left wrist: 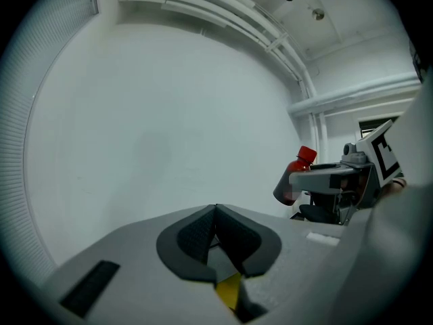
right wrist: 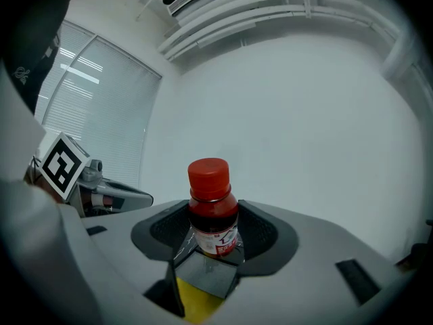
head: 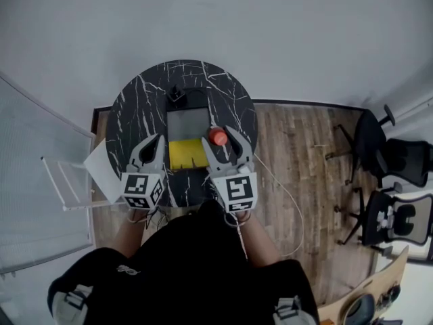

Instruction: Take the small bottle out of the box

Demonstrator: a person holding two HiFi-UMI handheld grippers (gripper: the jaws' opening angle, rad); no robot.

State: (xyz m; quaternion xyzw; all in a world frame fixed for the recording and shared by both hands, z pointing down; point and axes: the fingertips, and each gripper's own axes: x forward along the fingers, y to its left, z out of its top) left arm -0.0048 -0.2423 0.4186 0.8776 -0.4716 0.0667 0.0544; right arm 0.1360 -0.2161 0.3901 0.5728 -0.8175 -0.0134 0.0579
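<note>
A small bottle (head: 217, 137) of dark red liquid with a red cap stands upright between the jaws of my right gripper (head: 218, 141), which is shut on it above the box. In the right gripper view the bottle (right wrist: 212, 212) fills the gap between the black pads (right wrist: 260, 232). The open box (head: 187, 126), grey inside with a yellow part, lies on the round black marble table (head: 139, 100). My left gripper (head: 155, 146) hovers at the box's left side, shut with nothing in it (left wrist: 215, 212). From the left gripper view the bottle (left wrist: 295, 173) shows in the other gripper.
A small black object (head: 177, 95) sits on the table behind the box. A white sheet (head: 103, 170) and a clear rack (head: 64, 181) stand at the table's left. Black office chairs (head: 389, 161) stand on the wooden floor at the right.
</note>
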